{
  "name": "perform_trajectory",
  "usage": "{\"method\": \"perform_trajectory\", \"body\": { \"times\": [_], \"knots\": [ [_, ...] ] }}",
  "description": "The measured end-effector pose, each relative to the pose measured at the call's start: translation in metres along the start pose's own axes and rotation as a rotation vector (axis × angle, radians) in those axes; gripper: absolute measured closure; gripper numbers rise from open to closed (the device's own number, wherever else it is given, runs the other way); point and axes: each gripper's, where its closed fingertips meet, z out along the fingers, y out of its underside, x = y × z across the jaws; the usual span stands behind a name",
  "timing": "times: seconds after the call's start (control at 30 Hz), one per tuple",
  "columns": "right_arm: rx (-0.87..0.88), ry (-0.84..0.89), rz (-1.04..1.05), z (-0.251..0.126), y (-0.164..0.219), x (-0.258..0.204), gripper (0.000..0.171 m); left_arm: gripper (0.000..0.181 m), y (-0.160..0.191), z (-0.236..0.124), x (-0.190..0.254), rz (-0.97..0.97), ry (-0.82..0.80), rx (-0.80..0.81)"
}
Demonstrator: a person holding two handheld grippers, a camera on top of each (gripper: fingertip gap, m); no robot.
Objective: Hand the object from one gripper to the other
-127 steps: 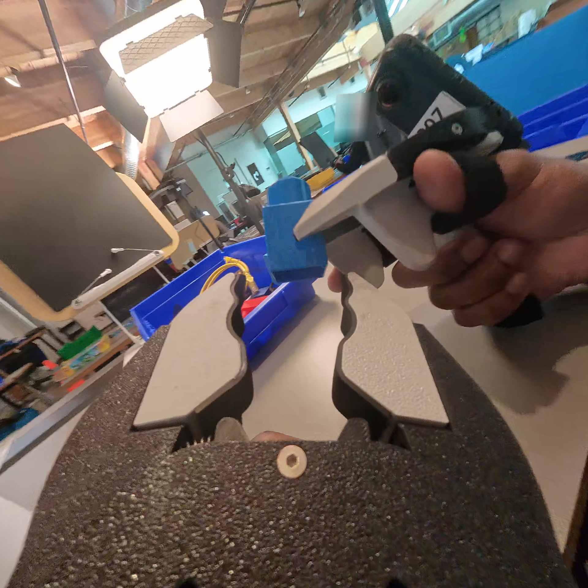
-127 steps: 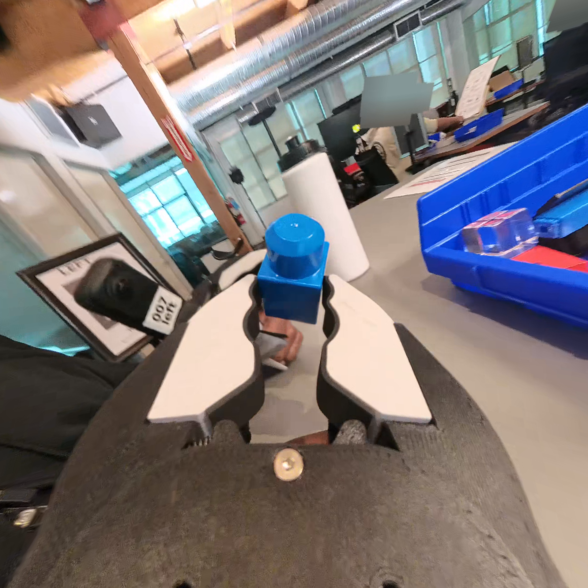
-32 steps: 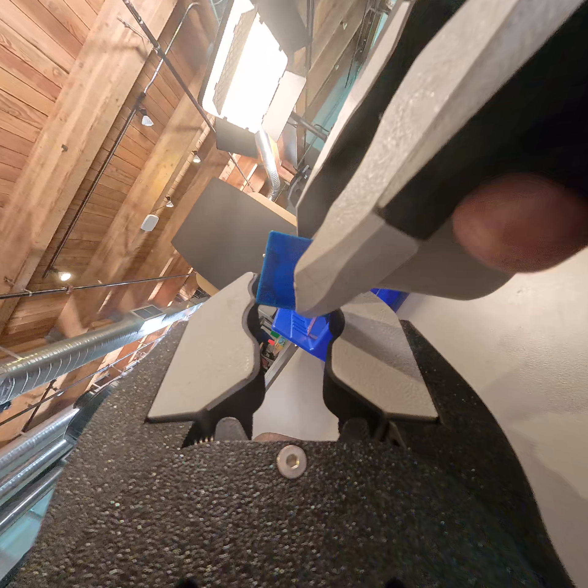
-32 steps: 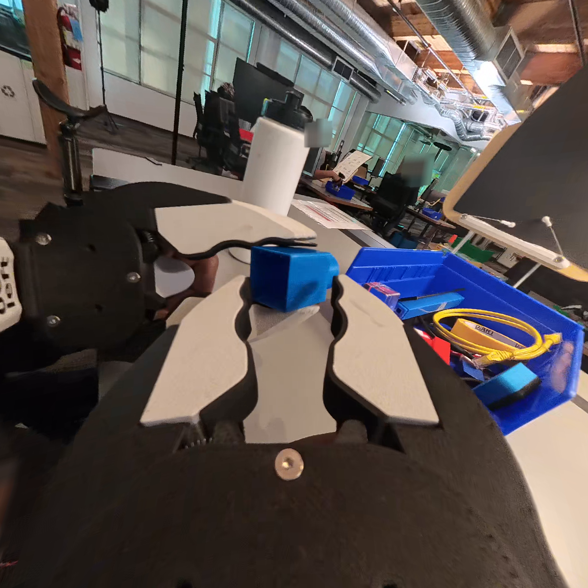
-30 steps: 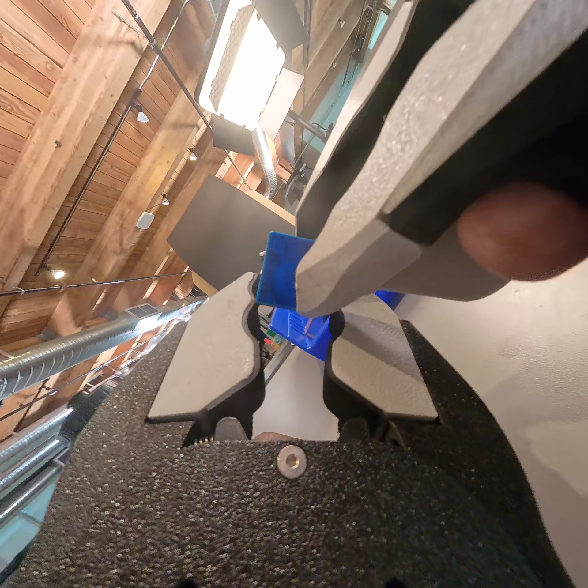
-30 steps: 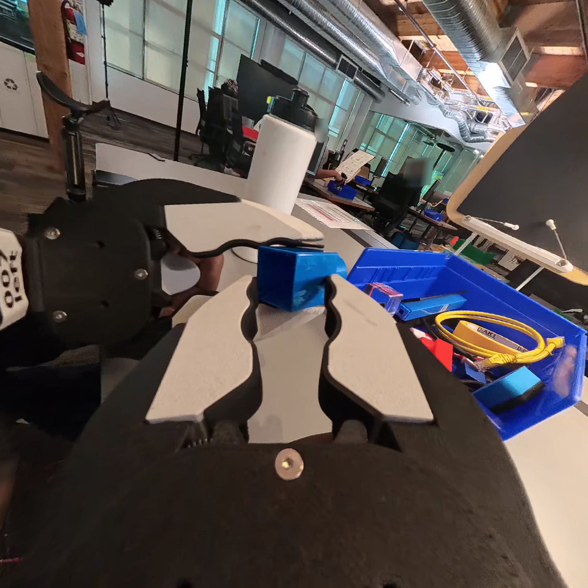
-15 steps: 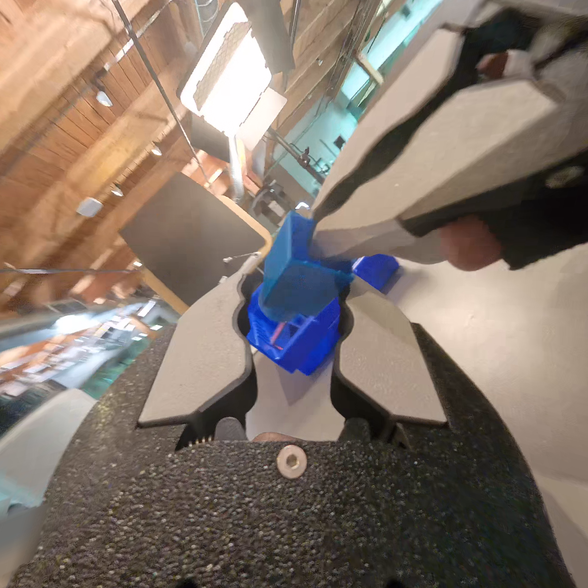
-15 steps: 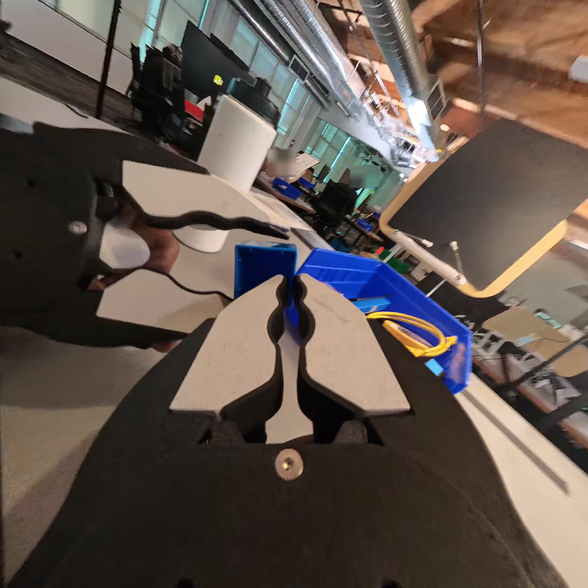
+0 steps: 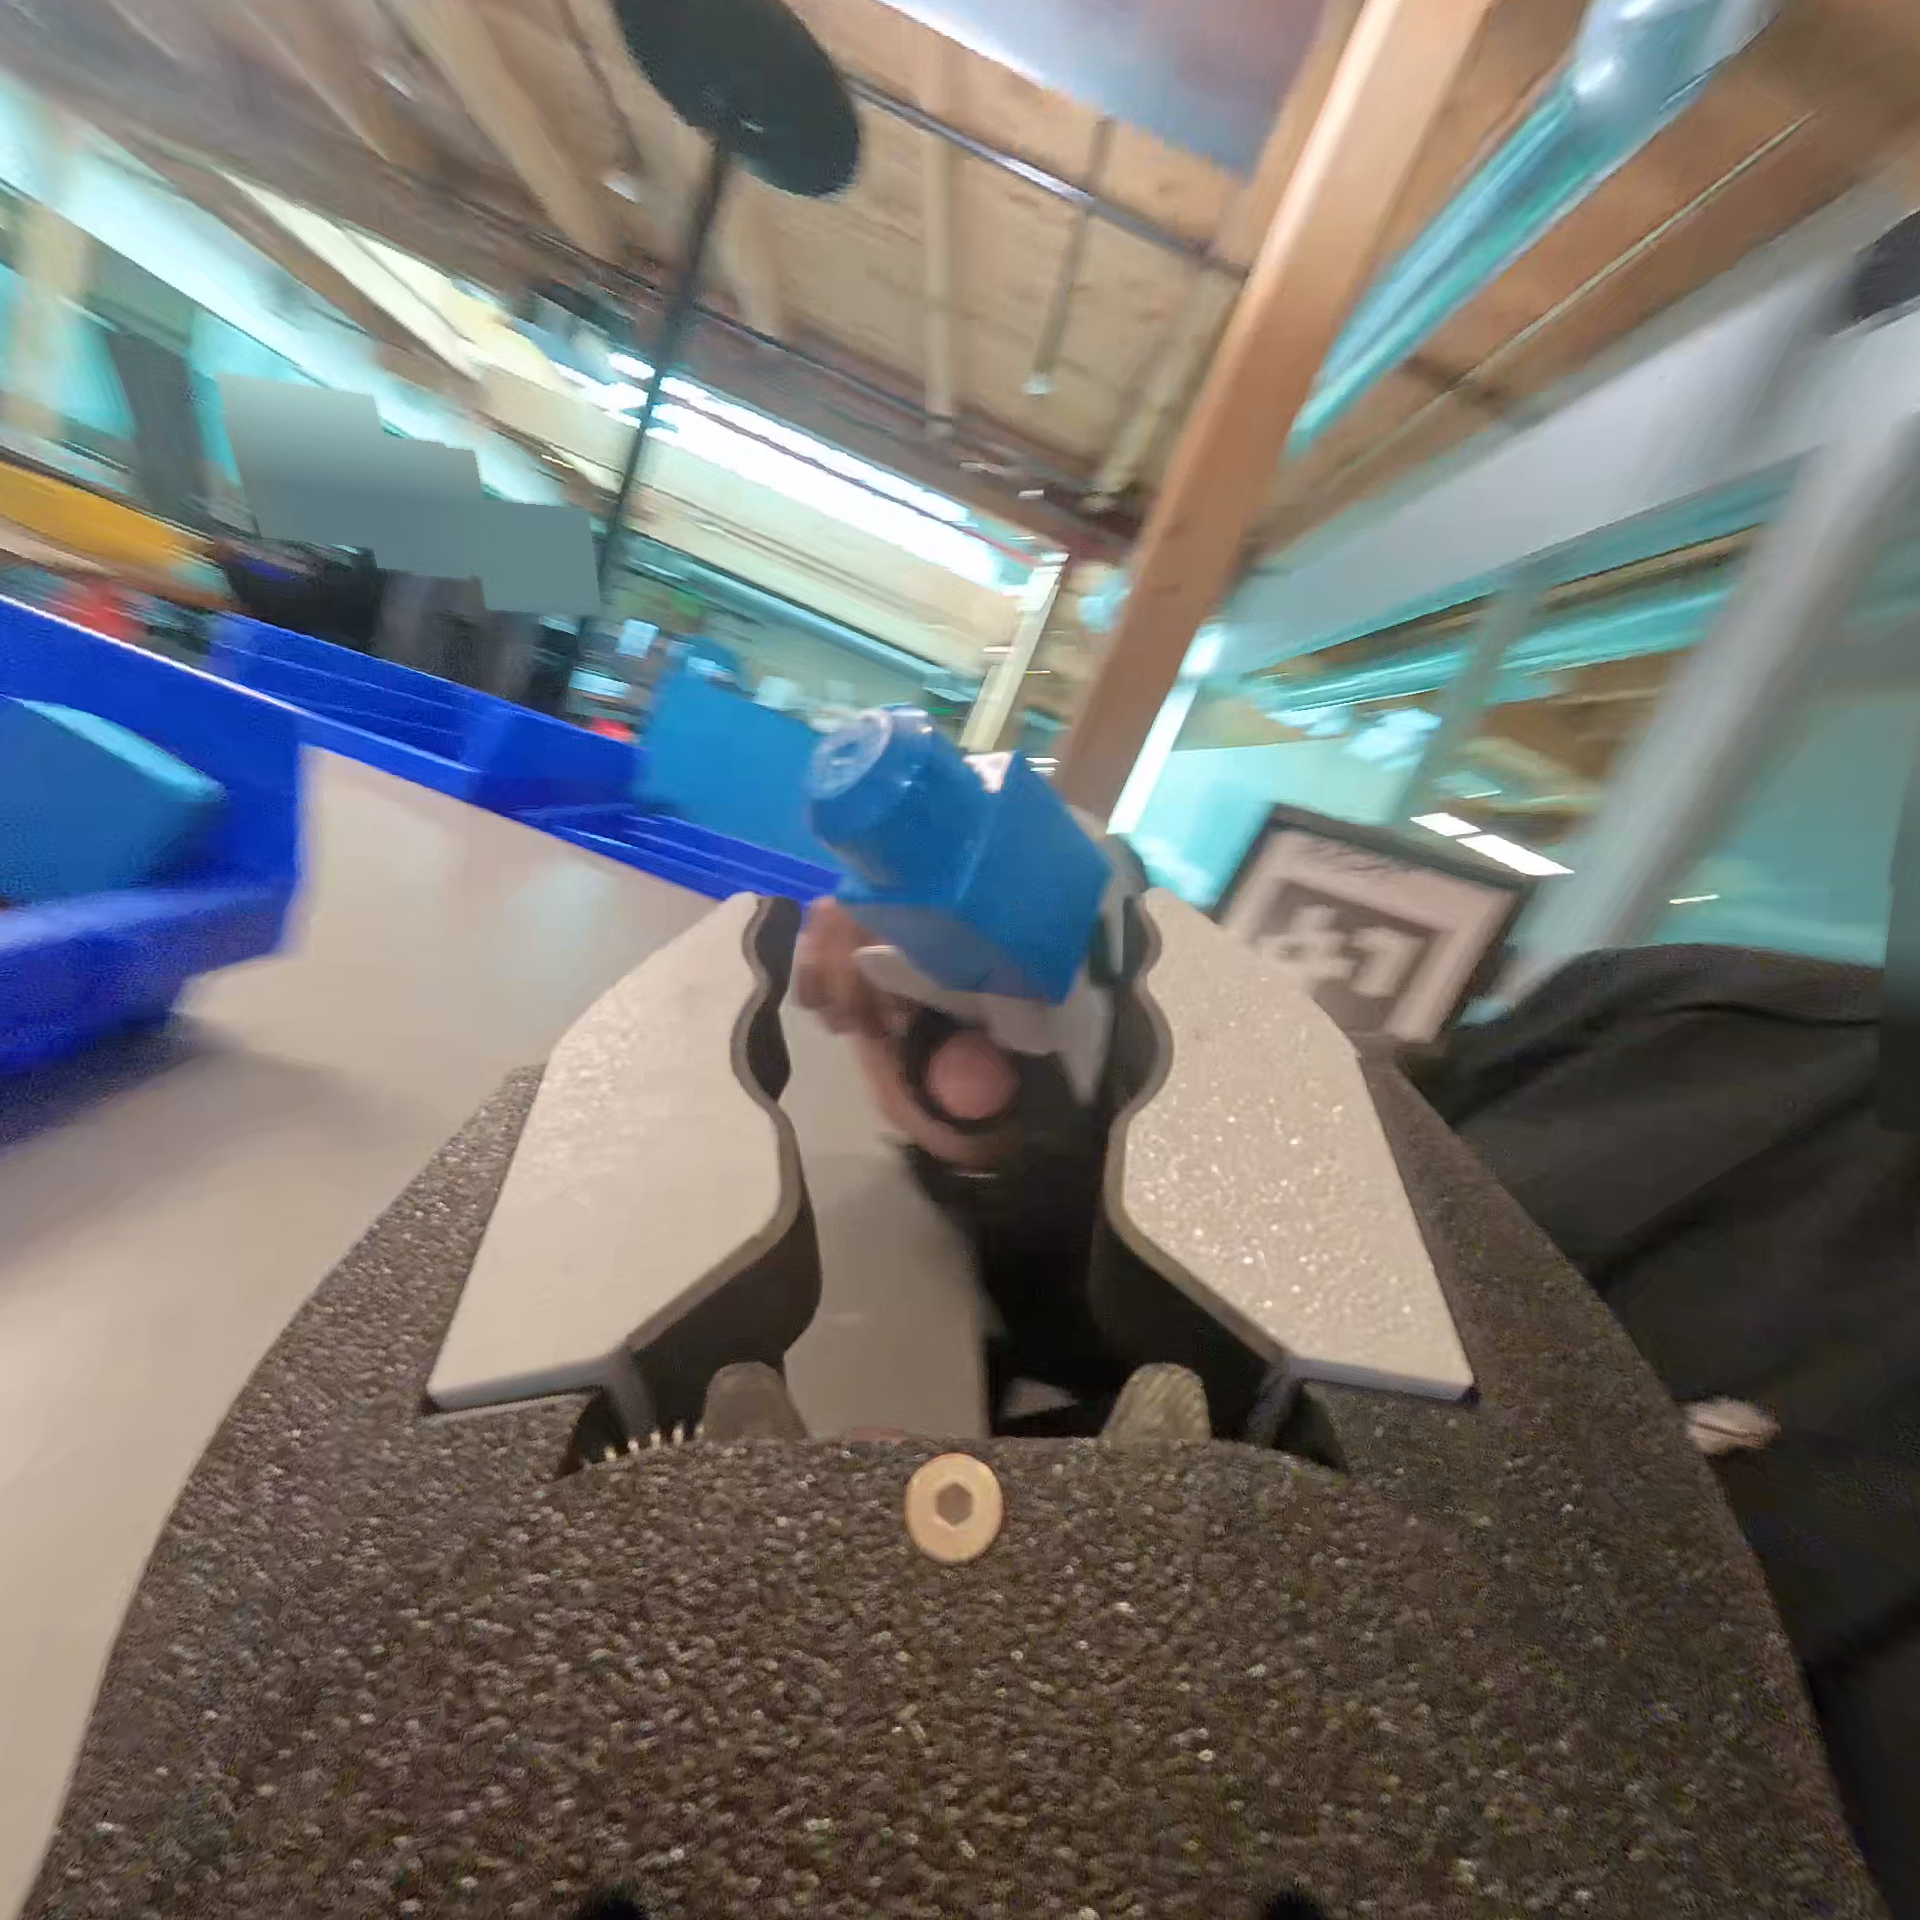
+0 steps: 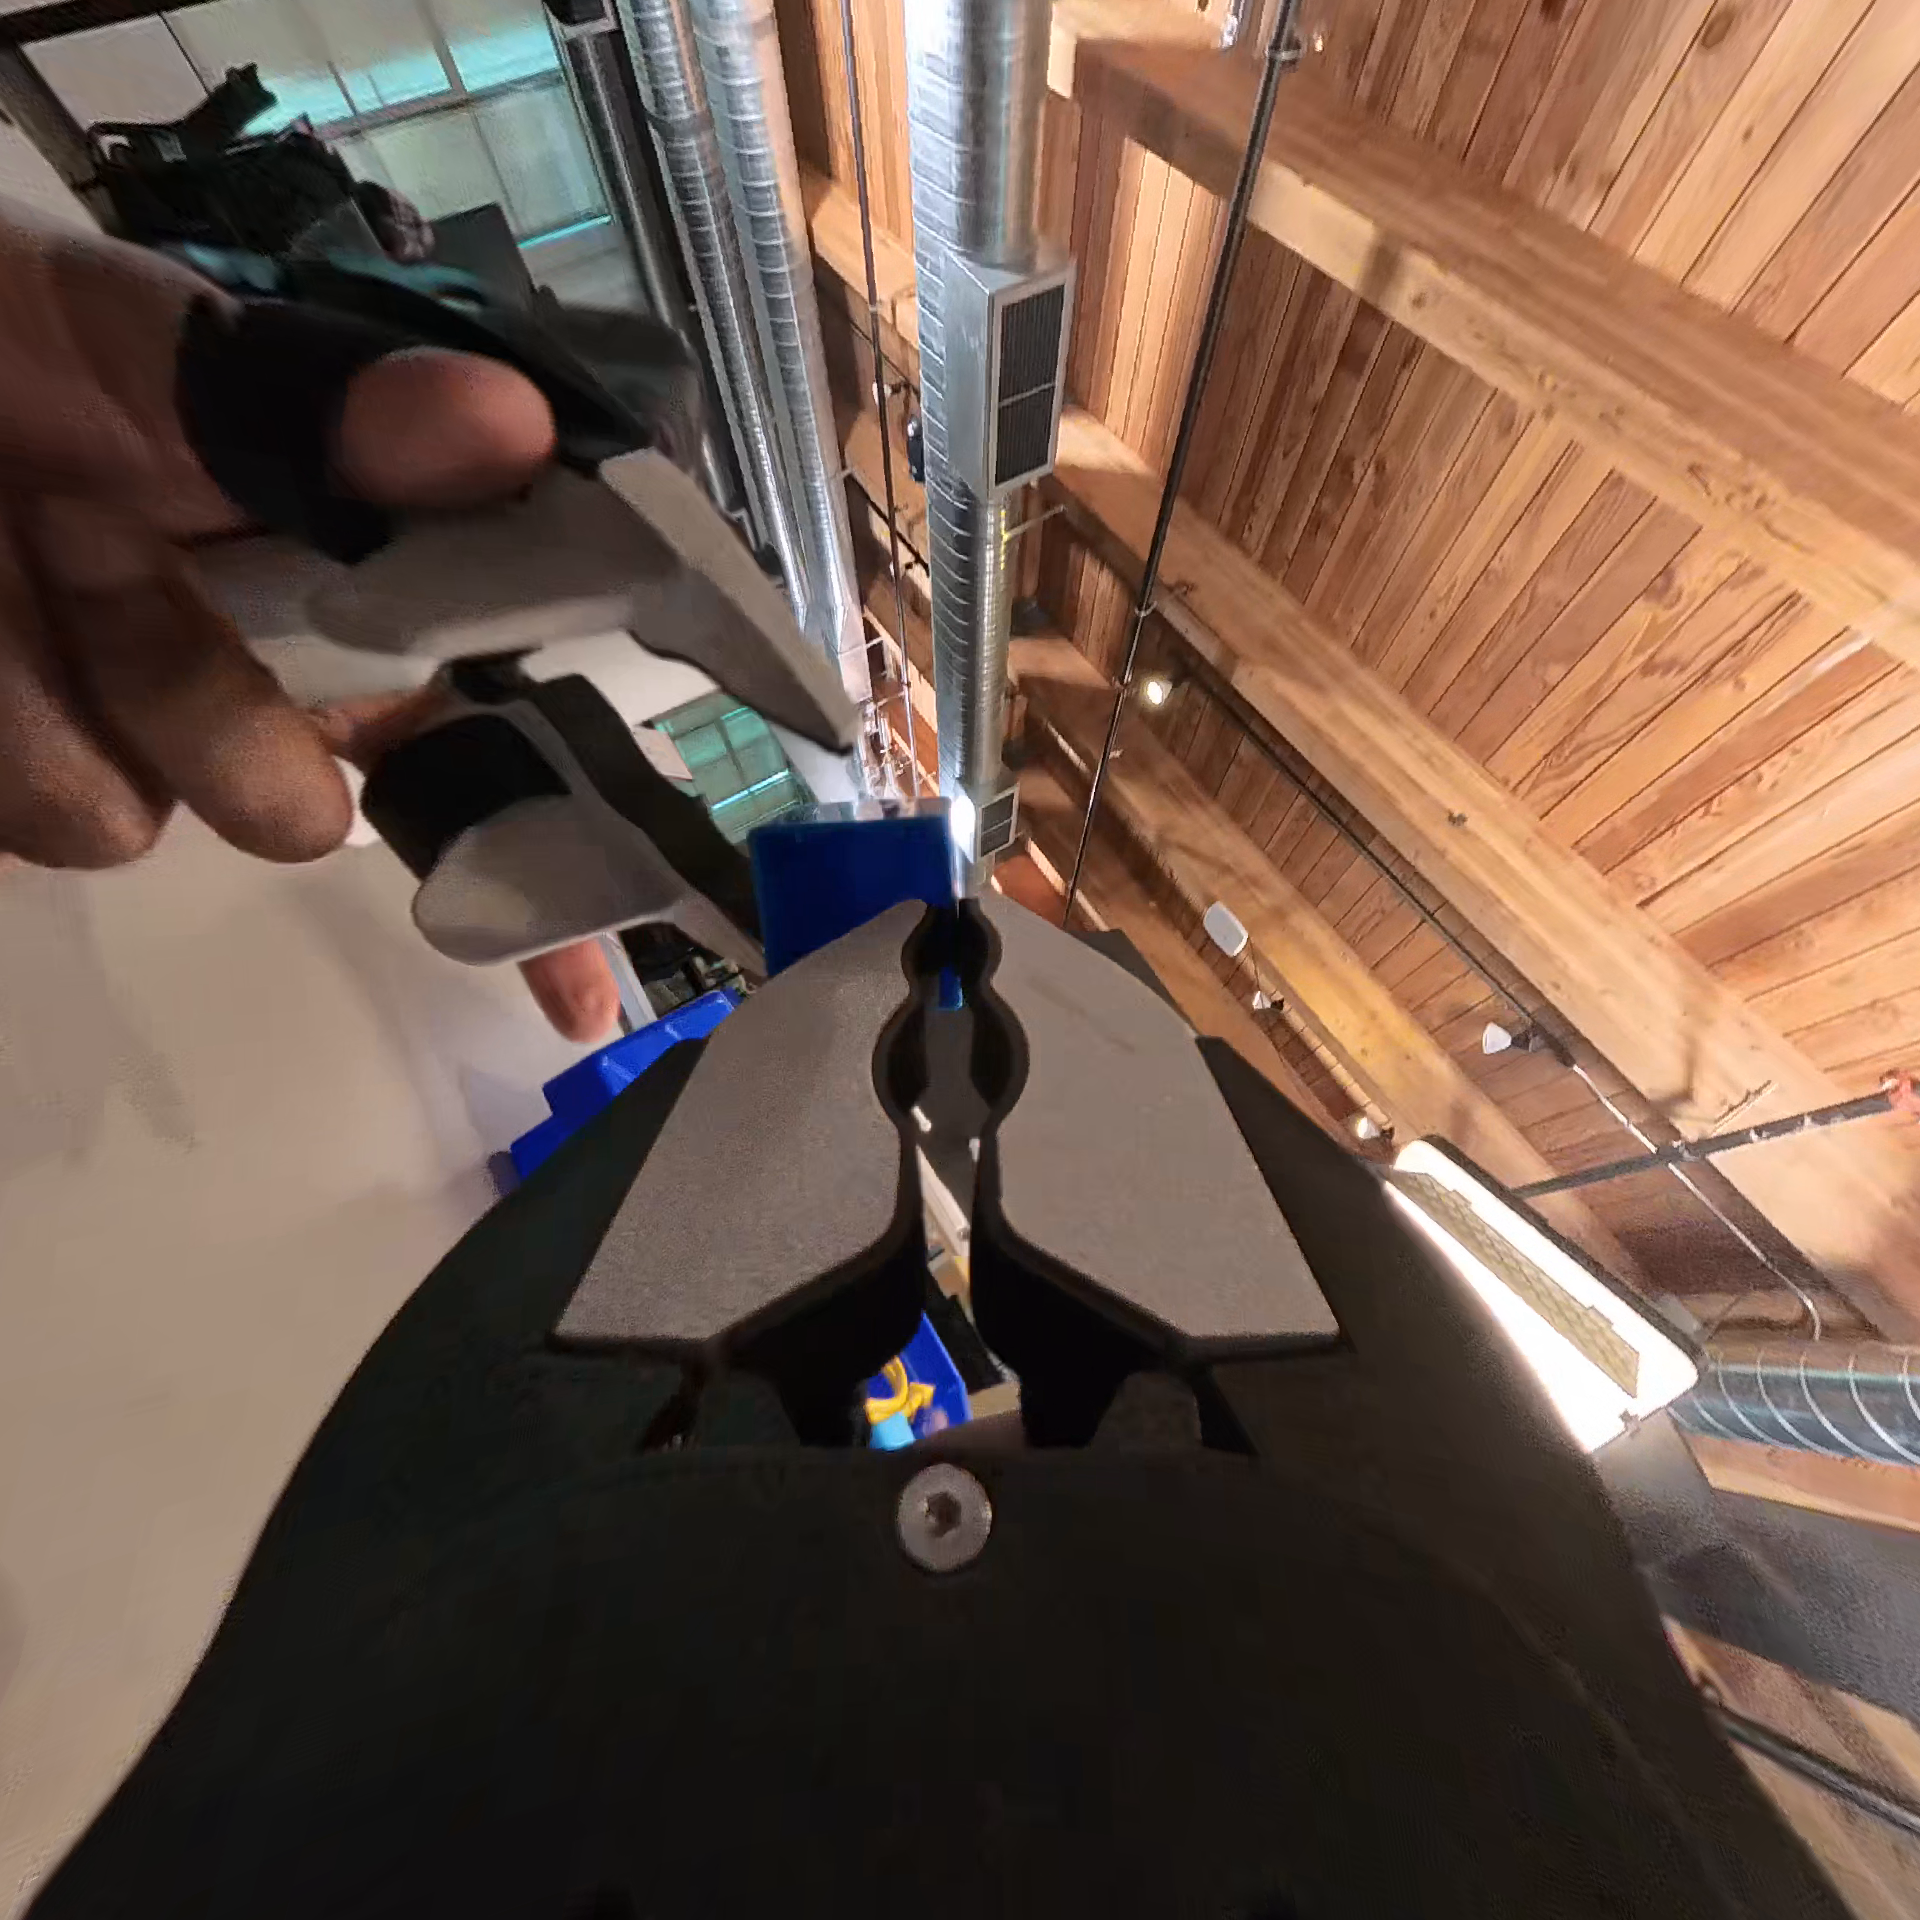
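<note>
The blue block (image 10: 842, 883) sits at the tips of my right gripper (image 10: 951, 920), which is shut on its thin edge and points up toward the wooden ceiling. My left gripper (image 10: 774, 826) shows in the right wrist view at upper left, held by a hand, jaws open just left of the block. In the left wrist view my left gripper (image 9: 951, 914) is open and empty. The blue block (image 9: 966, 873) is just beyond its tips, held by the right gripper's grey fingertips (image 9: 1029, 1023).
A blue bin (image 9: 125, 831) stands on the white table (image 9: 416, 987) at the left. In the right wrist view the bin (image 10: 623, 1081) lies below the grippers. A wooden post (image 9: 1247, 416) rises behind. A light panel (image 10: 1538, 1288) hangs at the right.
My right gripper has shut on the blue block. My left gripper has opened wider and come off it. Both grippers have swung round, and the right one now points upward.
</note>
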Motion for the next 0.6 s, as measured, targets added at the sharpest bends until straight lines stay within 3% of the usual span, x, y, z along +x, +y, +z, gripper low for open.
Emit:
{"method": "perform_trajectory", "body": {
  "times": [0.07,0.27,0.33,0.47,0.6],
  "knots": [
    [0.022,-0.008,-0.02,0.0,-0.005,-0.004,0.168,0.115,0.001,0.002,0.012,-0.102,0.103,0.001],
    [0.102,-0.04,-0.008,-0.001,-0.021,-0.014,0.168,0.119,0.014,0.014,0.02,-0.246,0.187,-0.033],
    [0.099,-0.05,0.003,-0.001,-0.02,-0.015,0.168,0.13,0.015,0.015,0.025,-0.241,0.211,-0.017],
    [0.059,-0.065,0.044,0.001,-0.013,-0.017,0.166,0.14,0.007,0.013,0.018,-0.133,0.137,0.058],
    [-0.035,-0.096,0.14,0.005,0.004,-0.018,0.161,0.142,-0.01,0.003,-0.008,0.119,-0.13,0.143]
  ]
}}
